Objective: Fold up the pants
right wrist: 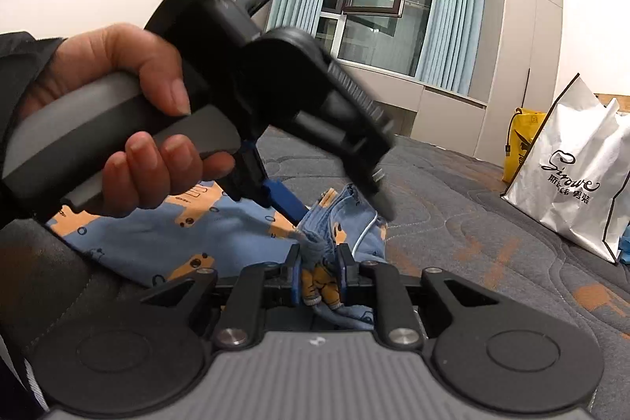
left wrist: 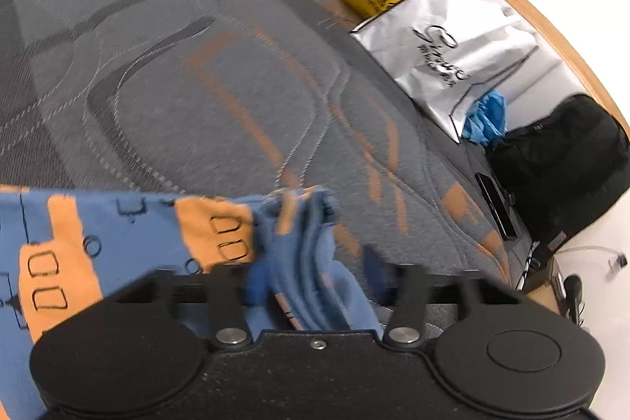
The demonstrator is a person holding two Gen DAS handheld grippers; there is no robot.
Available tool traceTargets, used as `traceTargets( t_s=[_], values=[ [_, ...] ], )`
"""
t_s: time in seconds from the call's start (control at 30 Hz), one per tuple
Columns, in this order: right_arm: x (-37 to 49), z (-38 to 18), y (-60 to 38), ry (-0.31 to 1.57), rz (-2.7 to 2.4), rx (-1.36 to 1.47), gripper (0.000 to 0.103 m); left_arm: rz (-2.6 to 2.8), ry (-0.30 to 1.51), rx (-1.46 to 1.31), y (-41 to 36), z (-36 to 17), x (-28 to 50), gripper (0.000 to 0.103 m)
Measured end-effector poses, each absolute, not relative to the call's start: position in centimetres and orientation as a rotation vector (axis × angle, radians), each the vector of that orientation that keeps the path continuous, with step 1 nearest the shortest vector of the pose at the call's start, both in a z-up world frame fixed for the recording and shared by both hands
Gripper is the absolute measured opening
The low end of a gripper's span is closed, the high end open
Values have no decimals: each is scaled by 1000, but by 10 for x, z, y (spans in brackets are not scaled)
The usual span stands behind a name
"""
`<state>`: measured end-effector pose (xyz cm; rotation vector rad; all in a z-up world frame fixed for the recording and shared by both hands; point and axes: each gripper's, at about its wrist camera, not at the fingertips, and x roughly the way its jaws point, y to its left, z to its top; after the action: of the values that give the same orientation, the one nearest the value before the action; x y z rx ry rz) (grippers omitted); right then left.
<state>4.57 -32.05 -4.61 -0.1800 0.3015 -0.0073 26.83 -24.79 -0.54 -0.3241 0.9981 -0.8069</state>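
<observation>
While pinched, pants (right wrist: 321,282) in right tool (right wrist: 319,276).

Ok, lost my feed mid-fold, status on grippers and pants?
Right gripper shut on pants. Left gripper on bunched pants edge, grip blurred, cannot confirm. Pants on mattress, partly gathered. White bag off to the side, not in the way.

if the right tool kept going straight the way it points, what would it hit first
The right tool is shut on the bunched pants, so that cloth comes first. Just beyond looms the left tool, though depth is unclear, then the patterned mattress.
</observation>
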Motion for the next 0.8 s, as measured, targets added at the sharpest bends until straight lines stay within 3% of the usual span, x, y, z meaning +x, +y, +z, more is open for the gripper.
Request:
traceTargets(
  t_s=[0.03, 0.13, 0.37, 0.47, 0.8],
  values=[
    [45, -46, -320, 299, -14, -181, 30, -802, 1003, -343, -245, -8, 270, 19],
    [47, -46, -320, 301, -25, -185, 42, -805, 1005, -382, -239, -12, 271, 11],
    [51, -50, -308, 328, -52, -240, 43, -829, 971, -455, -228, -3, 264, 9],
    [43, -44, -305, 297, -68, -237, 21, -849, 935, -463, -218, 9, 258, 9],
    [31, -11, -267, 219, 94, -140, 18, -816, 837, -453, -131, 42, 234, 9]
  ],
)
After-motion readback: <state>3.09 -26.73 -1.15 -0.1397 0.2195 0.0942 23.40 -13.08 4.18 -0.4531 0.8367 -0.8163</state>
